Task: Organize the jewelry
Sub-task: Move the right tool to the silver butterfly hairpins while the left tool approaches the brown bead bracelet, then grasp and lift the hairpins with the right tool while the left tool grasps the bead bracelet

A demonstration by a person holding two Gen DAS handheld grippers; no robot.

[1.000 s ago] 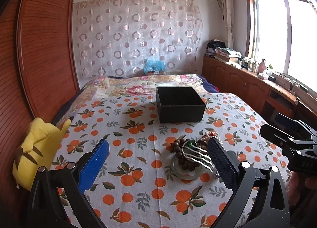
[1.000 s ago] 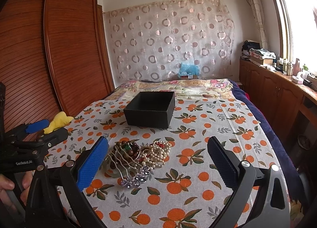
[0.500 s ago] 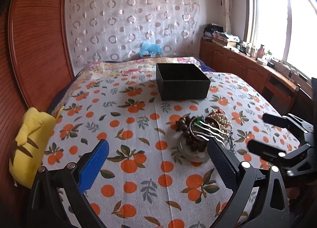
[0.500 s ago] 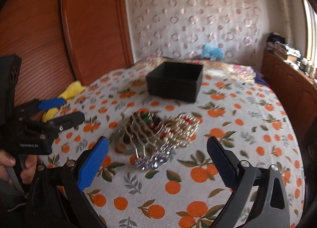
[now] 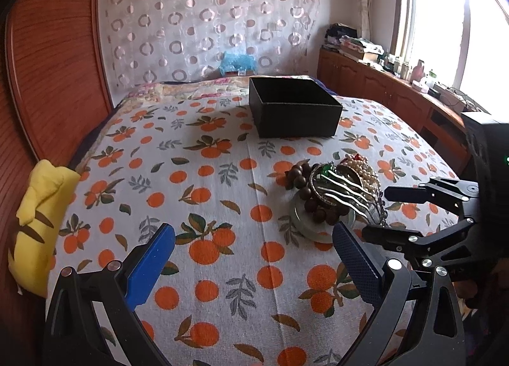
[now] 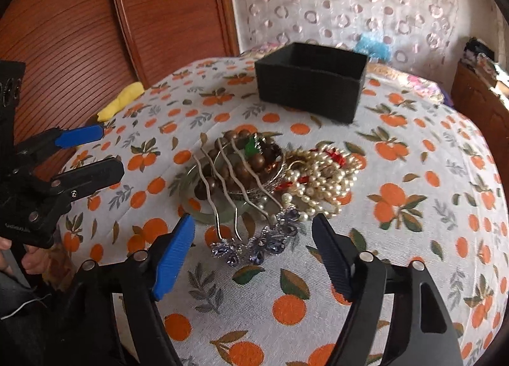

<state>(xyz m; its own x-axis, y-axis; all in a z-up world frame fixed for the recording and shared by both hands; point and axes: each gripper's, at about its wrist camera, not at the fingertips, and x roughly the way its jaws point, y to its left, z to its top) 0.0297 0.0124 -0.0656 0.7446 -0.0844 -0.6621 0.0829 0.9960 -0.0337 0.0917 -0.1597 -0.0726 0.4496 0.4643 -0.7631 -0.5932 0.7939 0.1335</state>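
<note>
While you've got both grippers low over the bed, the surface under them is a white bedspread (image 6: 413, 159) printed with oranges and leaves. A wood wardrobe (image 5: 54, 63) runs along the 9 o'clock side in the left wrist view, a circle-pattern curtain (image 5: 206, 22) hangs at 12, and a bright window (image 5: 445, 25) over wooden cabinets sits around 2. A yellow plush (image 5: 38, 222) is wedged at the bed edge by the wardrobe.

Your jewelry pile (image 6: 270, 175) sits mid-bed, with the open black box (image 6: 310, 86) beyond it at 12 o'clock, apart from it. The silver hair comb (image 6: 241, 203) lies on top of the brown bead bracelet (image 6: 248, 162) and a pale green bangle (image 6: 206, 213). Its long prongs run from about 11 down to 5, with the purple crystal end nearest your right gripper (image 6: 253, 254). Pearls (image 6: 324, 175) are heaped on the 3 o'clock side, maybe tangled with something red, hard to tell.

Your right gripper is spread wide and holding nothing, fingers flanking the crystal end without touching it. Your left gripper (image 5: 254, 257) is also wide apart and empty, with the pile at its 1 o'clock.
</note>
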